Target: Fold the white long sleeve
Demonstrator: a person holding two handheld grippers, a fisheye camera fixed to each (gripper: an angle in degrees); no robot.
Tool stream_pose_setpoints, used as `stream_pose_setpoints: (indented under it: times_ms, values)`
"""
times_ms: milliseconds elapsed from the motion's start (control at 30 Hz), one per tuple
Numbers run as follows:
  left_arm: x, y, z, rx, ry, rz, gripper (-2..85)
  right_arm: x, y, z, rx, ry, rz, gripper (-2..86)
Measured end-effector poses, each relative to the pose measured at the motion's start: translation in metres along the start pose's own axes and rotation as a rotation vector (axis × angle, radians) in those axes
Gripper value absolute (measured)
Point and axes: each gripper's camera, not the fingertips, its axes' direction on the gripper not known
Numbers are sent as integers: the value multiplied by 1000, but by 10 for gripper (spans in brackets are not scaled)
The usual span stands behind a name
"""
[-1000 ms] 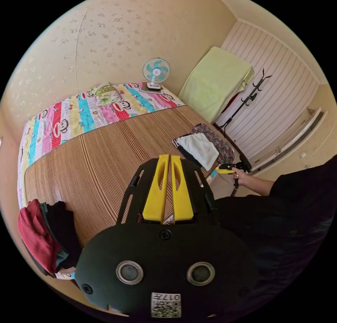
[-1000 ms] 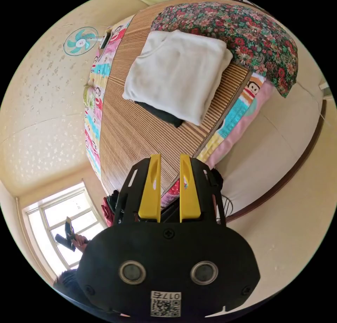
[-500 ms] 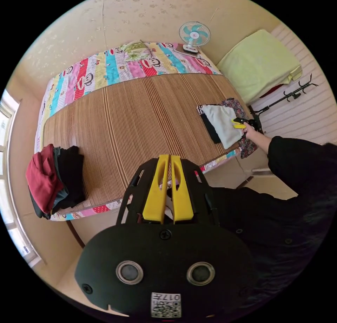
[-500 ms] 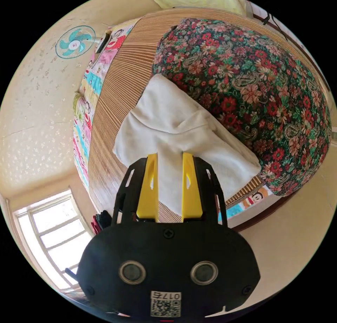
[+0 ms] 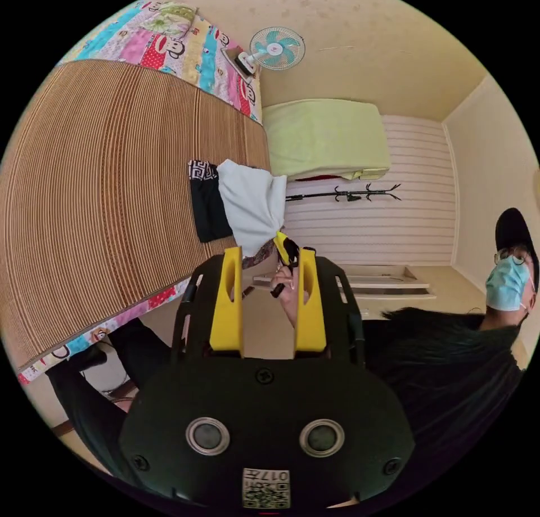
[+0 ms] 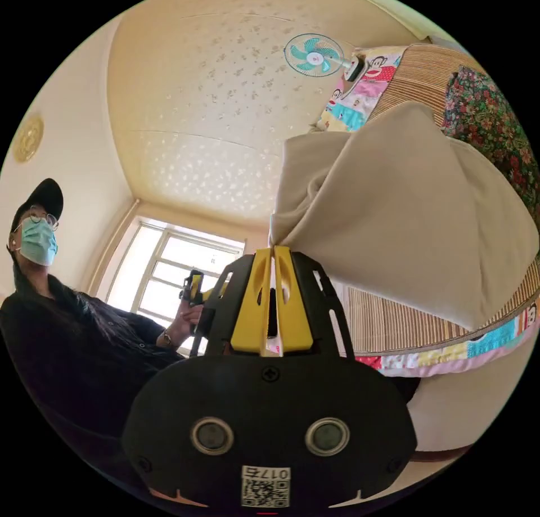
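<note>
The right tool [image 6: 274, 292], pressed together on one corner of the white long sleeve [image 6: 405, 202] lifted off the bed [image 5: 112, 202], risks slippage or dragging the dark garment [image 5: 207, 210] beneath, while the left tool [image 5: 263, 297] stands spread, empty.

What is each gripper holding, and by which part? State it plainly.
The right gripper is shut on the white long sleeve, pinching a bunched edge of the cloth and lifting it off the bed. The left gripper is open and holds nothing.

Prob. bedroom: bed [image 5: 112, 162], fan [image 5: 275, 47].
</note>
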Motion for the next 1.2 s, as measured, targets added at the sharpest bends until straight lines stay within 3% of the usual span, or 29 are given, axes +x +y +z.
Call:
stream_pose_setpoints:
  times_ms: [100,167,267,333,433,600,633,700,800,900,1000,1100,1200]
  values:
    - [-29,-29,3,8,153,-114,201,-41,31,11,-13,-192,-139,15]
    - [-45,-39,6,-22,217,-186,215,-75,56,39,-133,-272,-262,15]
    - [-77,-24,-2,-40,325,-342,171,-107,96,85,-250,-329,-339,17]
    - [-84,-7,-24,-21,365,-319,135,-121,122,111,-287,-320,-366,18]
    - [-62,17,-83,-33,365,4,89,-148,163,150,-370,-362,-469,19]
    - [42,89,-225,-162,516,813,64,-209,229,205,-581,-402,-776,21]
    - [55,100,-240,-192,522,888,64,-219,238,208,-588,-416,-846,21]
    - [100,151,-291,-284,448,1151,64,-231,241,205,-503,-390,-907,22]
    - [128,218,-339,-271,345,1432,63,-243,230,204,-281,-285,-975,39]
    - [121,246,-368,-164,488,1527,62,-245,212,235,-229,-174,-1017,88]
    - [96,247,-371,-66,701,1488,60,-244,202,283,-347,-206,-981,160]
    - [80,252,-350,-111,768,1461,59,-231,214,336,-468,-265,-946,195]
    - [77,270,-318,-212,747,1439,61,-198,233,394,-576,-442,-796,175]
